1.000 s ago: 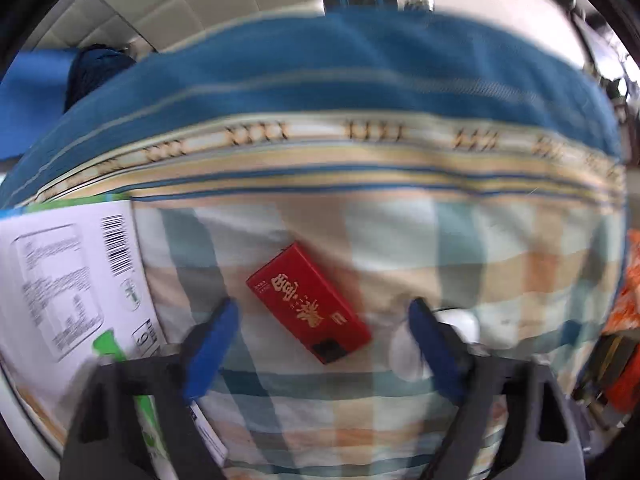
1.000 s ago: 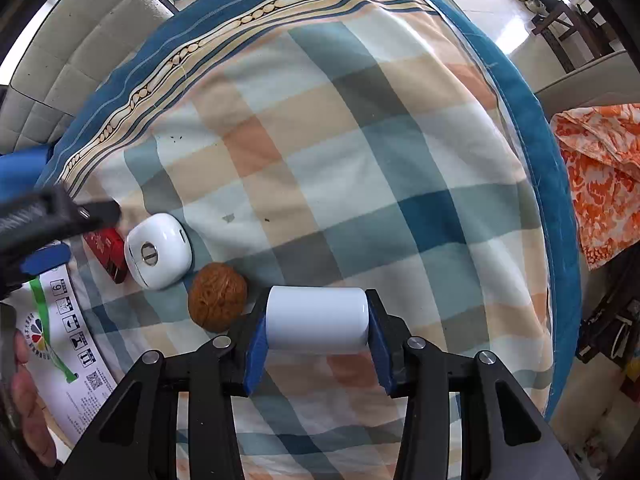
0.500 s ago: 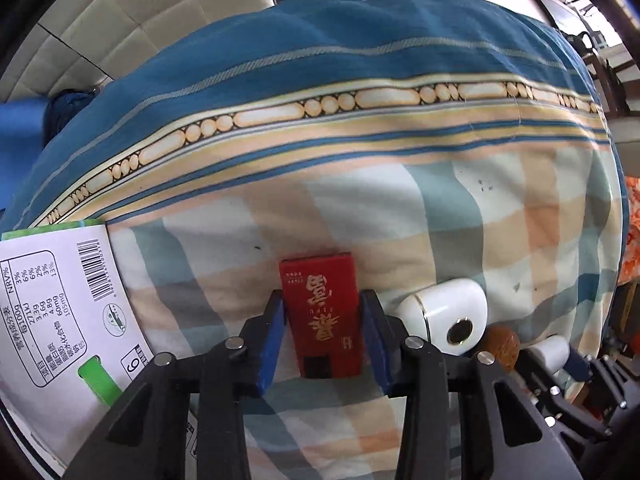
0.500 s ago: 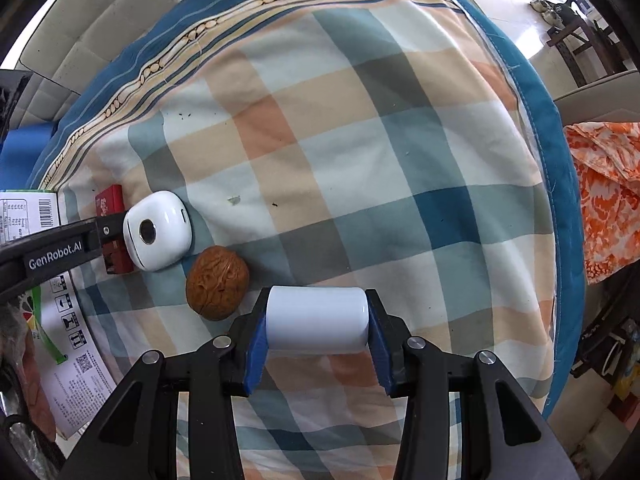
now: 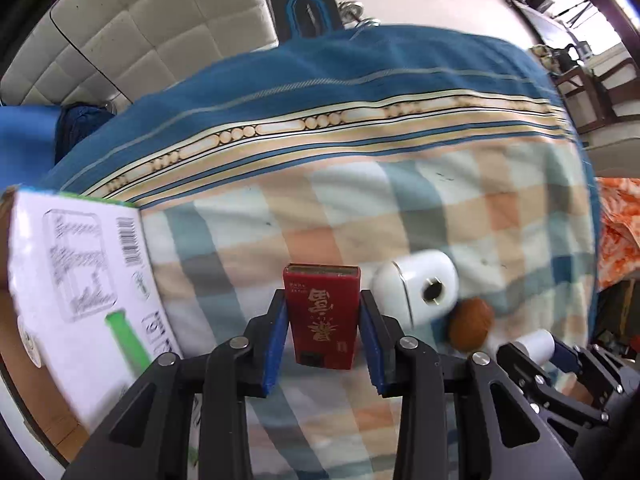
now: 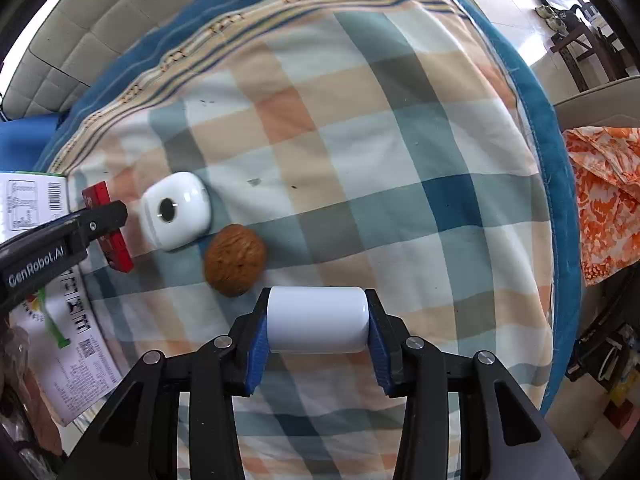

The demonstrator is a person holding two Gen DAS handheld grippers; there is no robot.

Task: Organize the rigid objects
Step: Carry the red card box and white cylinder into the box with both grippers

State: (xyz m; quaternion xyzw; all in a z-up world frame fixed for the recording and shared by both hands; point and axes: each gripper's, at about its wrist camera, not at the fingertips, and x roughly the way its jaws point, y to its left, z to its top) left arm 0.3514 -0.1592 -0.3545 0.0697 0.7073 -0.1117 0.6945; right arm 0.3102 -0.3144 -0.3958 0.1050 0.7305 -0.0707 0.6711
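Observation:
My left gripper (image 5: 322, 312) is shut on a small red box (image 5: 322, 316) with gold lettering and holds it tilted up off the checked cloth; it also shows in the right wrist view (image 6: 108, 236). My right gripper (image 6: 318, 320) is shut on a white cylinder (image 6: 318, 320), held just above the cloth; it shows in the left wrist view (image 5: 538, 346) too. A white rounded case (image 6: 176, 210) (image 5: 420, 290) and a brown walnut (image 6: 235, 260) (image 5: 470, 324) lie on the cloth between the two grippers.
A white carton with barcode and green marks (image 5: 76, 280) (image 6: 32, 204) lies at the left. The checked cloth with a blue border (image 6: 400, 160) covers the round table. An orange patterned cloth (image 6: 604, 200) hangs at the right. A padded white wall (image 5: 132, 32) is behind.
My left gripper closed on the red box, which lay flat one second ago, and has lifted and tilted it. The right gripper keeps holding the white cylinder, shifted slightly nearer the walnut.

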